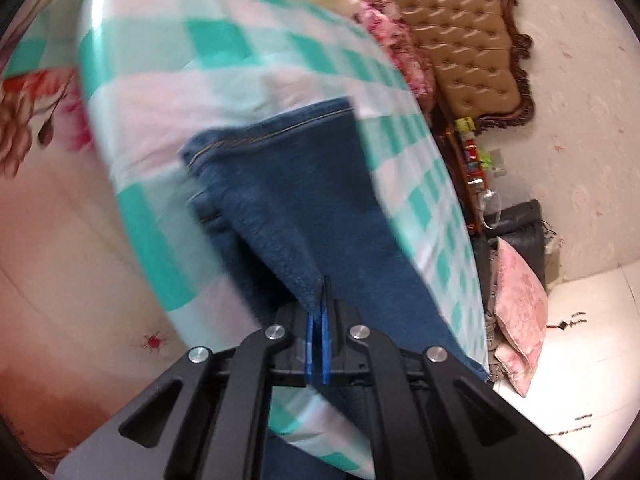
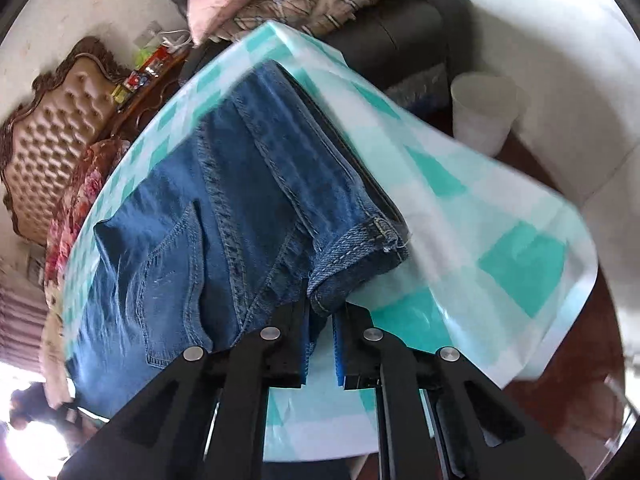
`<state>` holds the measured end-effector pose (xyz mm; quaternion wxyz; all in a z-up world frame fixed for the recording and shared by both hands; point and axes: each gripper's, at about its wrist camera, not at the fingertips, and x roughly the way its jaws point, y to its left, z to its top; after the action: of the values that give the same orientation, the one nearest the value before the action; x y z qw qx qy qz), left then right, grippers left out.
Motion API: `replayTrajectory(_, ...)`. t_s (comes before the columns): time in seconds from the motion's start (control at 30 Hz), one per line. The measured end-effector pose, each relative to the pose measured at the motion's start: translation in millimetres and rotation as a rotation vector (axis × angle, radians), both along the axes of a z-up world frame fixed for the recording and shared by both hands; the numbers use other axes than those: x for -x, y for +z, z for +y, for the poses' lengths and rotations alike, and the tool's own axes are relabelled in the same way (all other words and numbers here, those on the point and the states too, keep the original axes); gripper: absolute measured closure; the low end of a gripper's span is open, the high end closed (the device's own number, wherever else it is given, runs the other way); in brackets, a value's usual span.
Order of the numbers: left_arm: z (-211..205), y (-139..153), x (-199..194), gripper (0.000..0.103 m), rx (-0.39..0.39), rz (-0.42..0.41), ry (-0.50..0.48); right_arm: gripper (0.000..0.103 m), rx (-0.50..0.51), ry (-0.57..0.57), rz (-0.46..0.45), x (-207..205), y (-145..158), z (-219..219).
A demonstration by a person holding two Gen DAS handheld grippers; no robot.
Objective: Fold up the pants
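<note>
Jeans (image 2: 208,208) on checked bench (image 2: 500,248) | left hand-held gripper (image 1: 322,300) pinching denim edge | right hand-held gripper (image 2: 320,312) clamping hem; pocket shows in right view only

Left wrist view: checked tablecloth (image 1: 224,64) smeared by motion blur; jeans (image 1: 304,184) cut off at bottom edge behind gripper frame. Right wrist view: bright blown-out patch bottom-left, unreadable.
</note>
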<state>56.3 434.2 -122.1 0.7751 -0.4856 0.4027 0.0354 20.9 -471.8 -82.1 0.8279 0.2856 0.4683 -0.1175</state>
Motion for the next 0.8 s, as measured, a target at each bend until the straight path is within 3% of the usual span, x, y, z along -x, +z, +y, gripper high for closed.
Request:
replayTrajectory(0.1,-3.8,22.3,-5.1,0.101,-0.038,-0.068,-0.021,0.094,0.035,0.014,-0.091,-4.5,24.6,6.1)
replayTrajectory(0.17,-5.5,21.8,-15.3,0.101,-0.047,-0.034,-0.022,0.094,0.023,-0.006,-0.047,-11.1,19.6,1.6)
replayTrajectory(0.23,-2.7,14.9,-37.3,0.101,0.029,0.015,-0.022,0.094,-0.035,-0.016,0.016,-26.0,12.4,-7.0)
replayTrajectory(0.27,-2.6,23.4,-52.8,0.101,0.042,0.005,-0.042,0.094,-0.04,0.0,-0.011,-34.2,23.9,-7.9)
replayTrajectory(0.3,-3.1,35.9,-61.6,0.101,0.025,-0.014,-0.057,0.094,-0.028,0.025,-0.094,-41.5,50.8,-5.4)
replayTrajectory(0.37,-7.3,93.8,-75.0,0.101,-0.04,-0.157,-0.063,0.094,0.022,0.055,-0.262,-38.2,102.6,5.8)
replayTrajectory(0.4,-11.7,129.5,-69.9,0.101,-0.102,-0.269,-0.066,0.094,0.063,0.068,-0.334,-30.0,122.8,12.1)
replayTrajectory(0.43,-12.5,142.6,-60.0,0.101,-0.142,-0.315,-0.057,0.094,0.101,0.067,-0.351,-24.2,127.7,14.6)
replayTrajectory(0.5,-7.2,127.1,-47.5,0.101,-0.126,-0.286,-0.039,0.094,0.11,0.033,-0.26,-16.7,98.7,6.1)
replayTrajectory(0.57,0.9,61.9,-37.1,0.101,-0.026,-0.154,-0.056,0.094,0.021,0.017,-0.136,-9.3,44.7,-2.7)
replayTrajectory(0.67,2.9,2.8,-16.1,0.101,-0.041,-0.031,-0.035,0.094,0.051,0.018,-0.022,2.2,-0.6,2.8)
replayTrajectory(0.8,15.3,-28.5,-5.5,0.101,0.006,0.002,-0.01,0.094,0.021,0.012,-0.009,6.8,-18.0,2.0)
